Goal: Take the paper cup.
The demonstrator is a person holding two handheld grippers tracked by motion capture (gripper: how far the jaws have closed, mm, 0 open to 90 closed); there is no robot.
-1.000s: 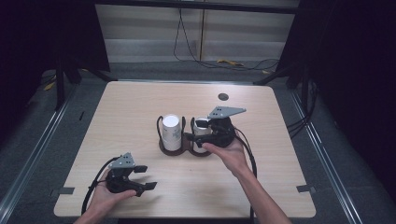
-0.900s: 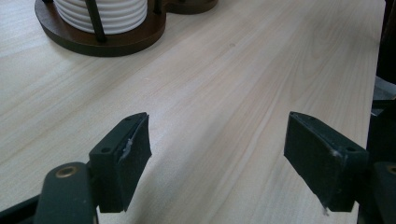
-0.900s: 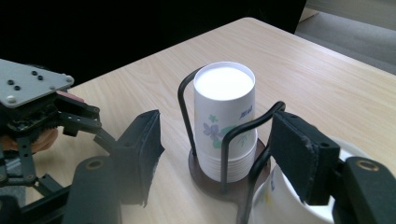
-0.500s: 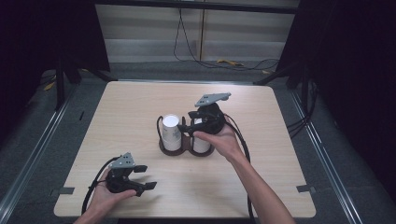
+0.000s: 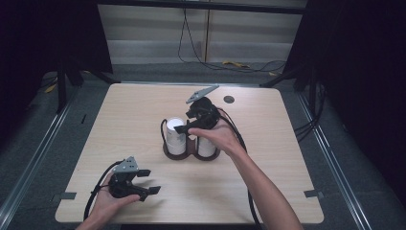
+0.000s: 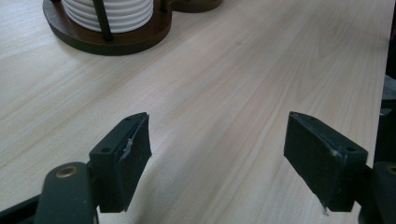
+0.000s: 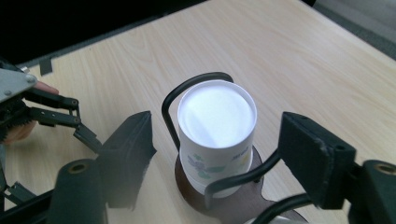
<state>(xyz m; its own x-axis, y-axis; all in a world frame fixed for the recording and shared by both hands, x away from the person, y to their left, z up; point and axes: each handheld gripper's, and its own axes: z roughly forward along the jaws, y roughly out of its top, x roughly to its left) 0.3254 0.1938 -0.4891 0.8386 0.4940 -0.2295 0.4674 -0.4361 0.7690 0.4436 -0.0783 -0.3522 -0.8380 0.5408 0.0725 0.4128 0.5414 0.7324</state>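
A dark wooden two-ring holder (image 5: 189, 154) with black wire hoops stands mid-table. Its left ring carries a tall stack of upturned white paper cups (image 5: 175, 136), its right ring a shorter stack (image 5: 206, 146). My right gripper (image 5: 183, 128) hovers over the tall stack; its jaws have just been opening. In the right gripper view the top cup (image 7: 217, 126) sits between and below the jaws (image 7: 217, 140), with a gap on each side. My left gripper (image 5: 146, 183) rests open on the table at the front left, nothing between its pads (image 6: 217, 144).
A small dark round mark (image 5: 229, 99) lies on the table behind the holder. Tape strips sit near the front corners (image 5: 64, 196) (image 5: 313, 193). Cables trail from both grippers, and more cables lie on the floor beyond the far edge.
My right gripper has moved from the right side of the holder leftward and up over the tall cup stack, and its jaws have spread. The left gripper has stayed put.
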